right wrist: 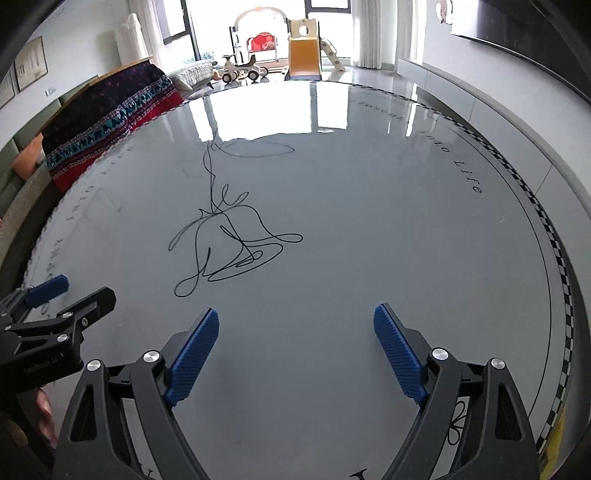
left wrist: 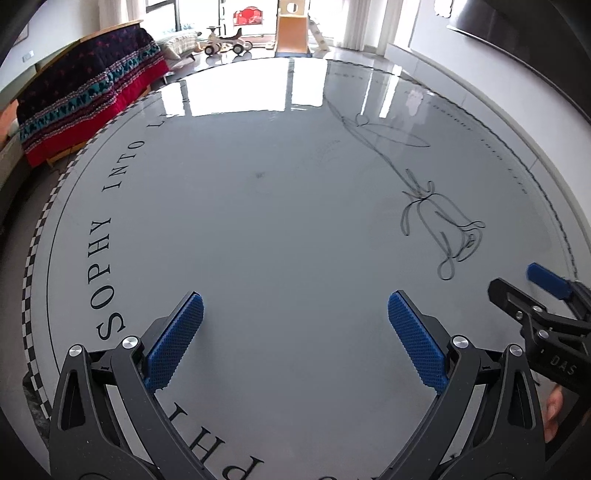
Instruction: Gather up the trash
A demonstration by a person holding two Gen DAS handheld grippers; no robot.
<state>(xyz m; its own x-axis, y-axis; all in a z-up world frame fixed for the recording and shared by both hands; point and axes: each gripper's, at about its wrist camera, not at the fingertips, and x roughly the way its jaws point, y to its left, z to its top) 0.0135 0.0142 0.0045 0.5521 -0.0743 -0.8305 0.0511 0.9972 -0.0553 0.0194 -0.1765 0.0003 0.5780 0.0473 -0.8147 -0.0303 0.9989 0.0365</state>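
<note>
Left wrist view: the left gripper point(left wrist: 295, 332) hangs over a round grey table point(left wrist: 280, 229), jaws wide apart with nothing between the blue pads point(left wrist: 173, 341). The surface beneath is bare apart from printed lettering point(left wrist: 107, 266) along the rim and a line drawing point(left wrist: 439, 229) to the right. The right gripper point(left wrist: 532, 295) enters at the right edge, with part of a hand point(left wrist: 554, 410) below it. No trash can be made out on the table in this view. Beyond the table lie a patterned blanket point(left wrist: 88, 99), a toy car point(left wrist: 225, 42) and a slide point(left wrist: 291, 33). Right wrist view: the right gripper point(right wrist: 295, 350) is also spread wide, pads point(right wrist: 194, 358) empty, over bare tabletop point(right wrist: 369, 240). The drawing point(right wrist: 229, 243) lies ahead and to the left. The left gripper point(right wrist: 66, 295) shows at the left edge, jaws apart. A small pale speck point(right wrist: 503, 219) sits near the right rim; whether it is trash cannot be told. A chequered border point(right wrist: 554, 243) runs round the edge.
</note>
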